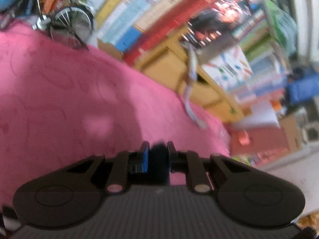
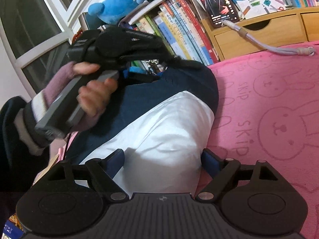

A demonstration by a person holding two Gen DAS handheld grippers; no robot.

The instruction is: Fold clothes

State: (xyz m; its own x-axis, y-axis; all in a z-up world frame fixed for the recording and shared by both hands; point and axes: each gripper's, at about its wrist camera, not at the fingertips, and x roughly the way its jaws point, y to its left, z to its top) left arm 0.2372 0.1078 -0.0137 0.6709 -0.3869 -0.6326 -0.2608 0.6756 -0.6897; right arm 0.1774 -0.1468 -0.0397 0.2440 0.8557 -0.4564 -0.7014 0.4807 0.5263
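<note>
Barely started, I'd say: the navy-and-white fabric garment [image 2: 159,123] lies bunched near the pink bunny-print blanket's [image 2: 279,103] left edge. Left gripper [image 1: 158,153] pinches dark cloth; right gripper [image 2: 162,159] gapes wide around the white part.

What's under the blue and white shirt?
The pink bunny blanket shows all around the shirt, so the shirt seems to lie on it. Whatever is right beneath the shirt is covered and cannot be seen.
</note>
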